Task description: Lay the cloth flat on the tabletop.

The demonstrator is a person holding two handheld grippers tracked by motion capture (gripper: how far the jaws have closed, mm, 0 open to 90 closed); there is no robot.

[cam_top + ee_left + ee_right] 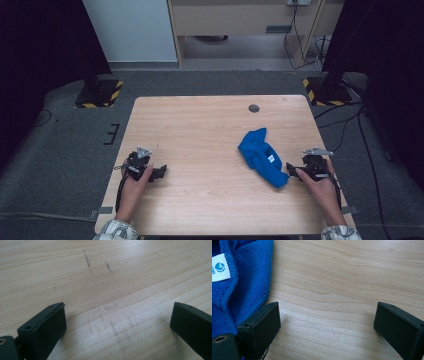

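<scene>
A crumpled blue cloth (261, 156) with a small white label lies on the wooden table (200, 130), right of centre. My right gripper (291, 170) rests on the table just right of the cloth's near end, open with bare wood between its jaws. In the right gripper view the cloth (239, 282) lies beside the left jaw, outside the open gripper (327, 320). My left gripper (161, 172) lies near the table's left edge, open and empty. Bare scuffed wood sits between the jaws of the left gripper (117, 320) in its own view.
A small dark round hole (254, 108) marks the table's far side. Grey carpet surrounds the table, with black stands on striped bases (100, 92) at the far left and far right, and cables (345, 125) trail on the floor at the right.
</scene>
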